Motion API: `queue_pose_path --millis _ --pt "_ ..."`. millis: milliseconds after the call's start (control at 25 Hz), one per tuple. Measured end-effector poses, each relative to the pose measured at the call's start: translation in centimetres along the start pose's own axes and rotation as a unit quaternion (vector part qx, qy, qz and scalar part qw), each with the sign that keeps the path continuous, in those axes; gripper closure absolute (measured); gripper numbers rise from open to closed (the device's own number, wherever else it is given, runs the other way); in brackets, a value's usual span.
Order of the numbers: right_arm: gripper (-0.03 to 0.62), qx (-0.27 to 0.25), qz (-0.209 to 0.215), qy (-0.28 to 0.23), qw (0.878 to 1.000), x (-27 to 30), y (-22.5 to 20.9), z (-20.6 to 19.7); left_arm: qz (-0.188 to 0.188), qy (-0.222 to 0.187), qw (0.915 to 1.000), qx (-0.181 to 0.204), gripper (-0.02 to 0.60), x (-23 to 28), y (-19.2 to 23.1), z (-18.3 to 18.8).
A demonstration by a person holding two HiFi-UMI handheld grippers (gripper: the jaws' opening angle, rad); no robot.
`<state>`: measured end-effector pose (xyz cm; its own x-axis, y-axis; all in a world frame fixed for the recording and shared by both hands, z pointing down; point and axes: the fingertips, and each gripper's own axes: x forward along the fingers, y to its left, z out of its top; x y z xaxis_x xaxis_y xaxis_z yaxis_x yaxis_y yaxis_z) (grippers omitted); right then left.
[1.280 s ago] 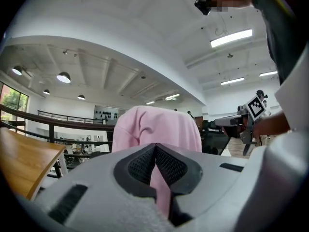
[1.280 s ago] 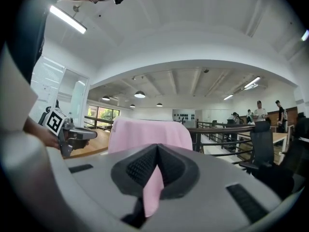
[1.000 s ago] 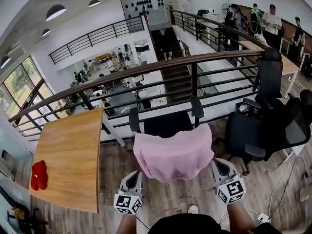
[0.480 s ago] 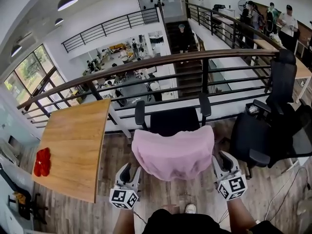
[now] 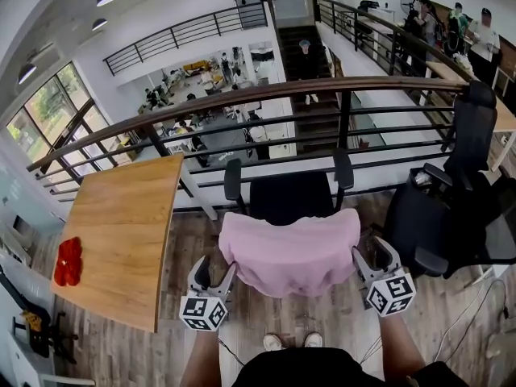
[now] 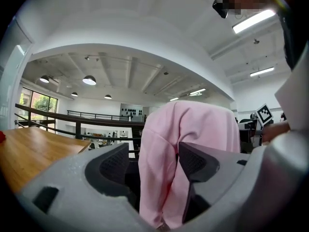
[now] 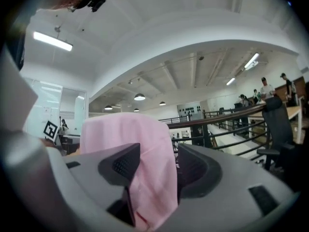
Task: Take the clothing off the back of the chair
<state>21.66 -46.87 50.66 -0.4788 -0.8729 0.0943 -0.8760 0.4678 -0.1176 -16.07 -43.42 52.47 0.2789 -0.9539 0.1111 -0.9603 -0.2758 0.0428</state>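
A pink garment [image 5: 290, 248] hangs draped over the back of a black office chair [image 5: 289, 196] directly in front of me. My left gripper [image 5: 213, 274] is at the garment's lower left edge and my right gripper [image 5: 372, 254] at its lower right edge. In the left gripper view the pink garment [image 6: 193, 124] hangs down between the spread jaws of the left gripper [image 6: 154, 166]. The right gripper view shows the garment [image 7: 125, 134] hanging the same way inside the right gripper [image 7: 159, 168]. Both pairs of jaws have just been opening and stand open around the cloth.
A wooden table [image 5: 121, 232] with a red object [image 5: 66, 260] stands to the left. Beyond the chair runs a black railing with a wood handrail [image 5: 266, 95], with a stairwell behind it. More black office chairs [image 5: 451, 208] crowd the right side. My feet [image 5: 290, 341] are just behind the chair.
Both grippers, shut a second ago, have spread their jaws. They have moved forward to the garment's lower corners, so the cloth now hangs between the jaws.
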Motion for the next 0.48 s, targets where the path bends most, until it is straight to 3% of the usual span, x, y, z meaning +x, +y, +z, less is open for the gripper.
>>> queue_pose_path --millis 80,480 --pt "0.342 0.021 0.003 0.015 1.0 0.7 -0.5 -0.9 -0.006 0.013 0.9999 -0.002 0.256 0.7 0.1 -0.6" --pt "0.278 0.001 0.047 0.063 0.997 3.3 1.6 -3.1 -0.042 0.043 0.9982 0.003 0.236 2.9 -0.6 -2.4"
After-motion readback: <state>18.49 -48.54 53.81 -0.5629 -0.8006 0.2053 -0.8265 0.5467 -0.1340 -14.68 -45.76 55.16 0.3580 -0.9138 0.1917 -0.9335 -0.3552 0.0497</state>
